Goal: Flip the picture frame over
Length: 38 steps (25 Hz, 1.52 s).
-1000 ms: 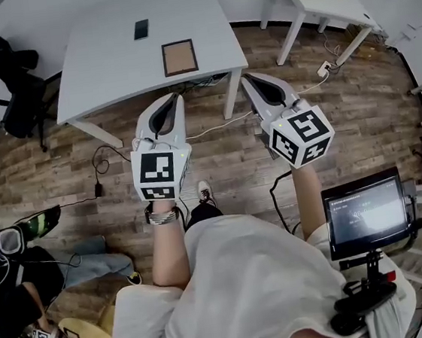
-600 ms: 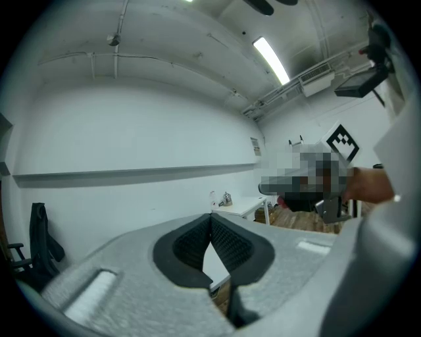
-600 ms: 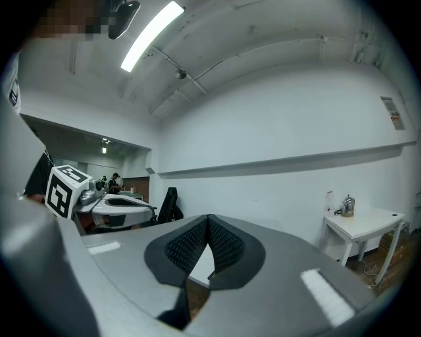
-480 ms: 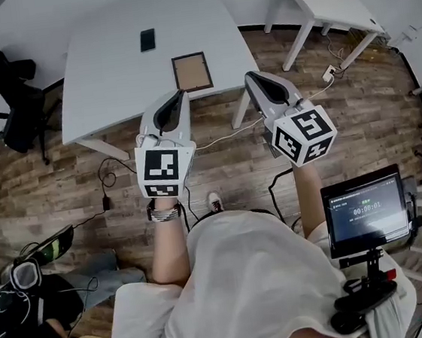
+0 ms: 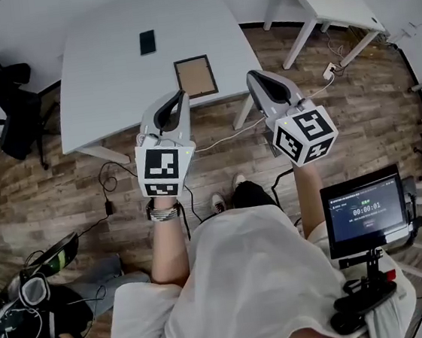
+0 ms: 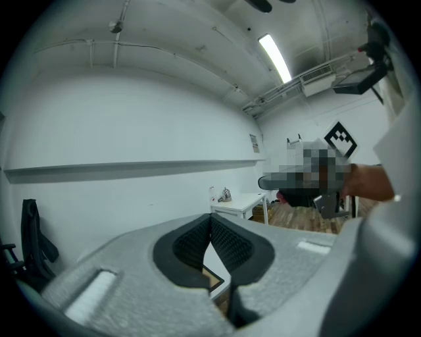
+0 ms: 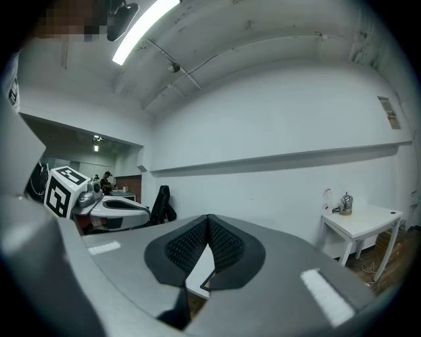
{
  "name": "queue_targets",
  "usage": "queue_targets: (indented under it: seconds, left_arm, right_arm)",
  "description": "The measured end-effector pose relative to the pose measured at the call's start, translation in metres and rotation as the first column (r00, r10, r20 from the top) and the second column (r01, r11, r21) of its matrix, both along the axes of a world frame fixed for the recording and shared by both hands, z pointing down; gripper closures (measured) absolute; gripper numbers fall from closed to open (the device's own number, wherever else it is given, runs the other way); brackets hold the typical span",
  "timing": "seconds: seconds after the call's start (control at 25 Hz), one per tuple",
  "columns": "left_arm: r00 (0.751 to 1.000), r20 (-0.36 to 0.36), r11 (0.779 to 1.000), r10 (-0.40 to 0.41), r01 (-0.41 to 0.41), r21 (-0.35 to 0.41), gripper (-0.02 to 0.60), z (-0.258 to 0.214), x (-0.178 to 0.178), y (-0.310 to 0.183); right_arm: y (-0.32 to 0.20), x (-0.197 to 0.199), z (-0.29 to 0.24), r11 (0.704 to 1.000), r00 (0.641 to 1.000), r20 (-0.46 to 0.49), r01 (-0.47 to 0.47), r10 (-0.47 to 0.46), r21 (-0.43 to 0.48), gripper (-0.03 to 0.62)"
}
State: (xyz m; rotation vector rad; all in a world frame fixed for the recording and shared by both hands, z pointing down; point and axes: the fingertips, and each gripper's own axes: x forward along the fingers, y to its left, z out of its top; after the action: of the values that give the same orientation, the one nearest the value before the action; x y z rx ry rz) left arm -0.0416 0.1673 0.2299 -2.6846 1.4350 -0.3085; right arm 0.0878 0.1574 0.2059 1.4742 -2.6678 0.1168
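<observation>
Head view: a small dark-rimmed rectangular picture frame (image 5: 195,77) with a brown panel lies flat by the near right edge of the pale grey counter (image 5: 110,85), with a black phone (image 5: 147,42) farther back. The left tool (image 5: 182,94) and right tool (image 5: 250,76) hang above the wooden floor (image 5: 355,102), jaws pressed together on nothing. The panel is perhaps the backing.

Left hand-held gripper (image 5: 181,94) and right hand-held gripper (image 5: 250,77): pale grey shells, black ribbed pads (image 6: 230,245), black-and-white marker cubes (image 5: 166,171). White shirt (image 5: 246,274); metal wristband (image 5: 162,214).
</observation>
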Motion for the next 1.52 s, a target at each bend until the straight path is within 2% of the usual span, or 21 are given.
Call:
queue_targets:
  seconds: [0.12,0.28,0.44,0.6,0.68,0.8,0.96,1.16,1.32,1.52]
  left_arm:
    - [1.000,0.009,1.000,0.007,-0.007,-0.012,0.577,0.005,0.004,-0.008]
    - [0.999,0.031,0.999,0.022,-0.020,-0.043,0.577,0.015,0.025,-0.050]
    - [0.998,0.052,0.998,0.026,-0.023,-0.063,0.577,0.019,0.025,-0.058]
    - [0.995,0.098,0.996,0.014,-0.005,-0.085,0.577,0.031,0.030,-0.072]
    - [0.993,0.120,0.994,0.014,-0.001,-0.109,0.575,0.045,0.039,-0.086]
    - [0.992,0.124,0.986,0.020,0.001,-0.167,0.543,0.073,0.055,-0.108]
    - [0.989,0.147,0.977,0.021,0.011,-0.213,0.539,0.096,0.056,-0.103]
    - [0.982,0.176,0.951,0.067,-0.010,-0.309,0.517,0.150,0.051,-0.114]
    - [0.980,0.172,0.927,0.099,-0.029,-0.374,0.506,0.193,0.042,-0.126]
    - [0.950,0.209,0.887,0.231,-0.118,-0.447,0.491,0.241,0.044,-0.128]
  right_arm:
    - [-0.007,0.002,0.002,1.000,1.000,0.000,0.001,-0.001,-0.003,0.592]
    - [-0.053,0.018,0.014,0.999,1.000,0.023,0.006,-0.005,-0.032,0.592]
    - [-0.064,0.012,0.018,0.999,0.999,0.025,0.020,-0.019,-0.040,0.592]
    - [-0.079,0.011,0.031,0.998,0.999,-0.017,0.047,-0.047,-0.029,0.592]
    - [-0.095,0.015,0.046,0.997,0.997,-0.038,0.069,-0.071,-0.036,0.592]
    - [-0.121,0.025,0.070,0.992,0.994,-0.021,0.106,-0.107,-0.069,0.591]
    - [-0.118,0.013,0.096,0.979,0.984,-0.022,0.173,-0.177,-0.110,0.533]
    - [-0.134,-0.007,0.147,0.943,0.959,-0.044,0.267,-0.280,-0.197,0.507]
    - [-0.154,-0.017,0.190,0.923,0.944,-0.088,0.286,-0.318,-0.258,0.482]
    - [-0.158,-0.027,0.233,0.893,0.898,-0.183,0.338,-0.400,-0.296,0.468]
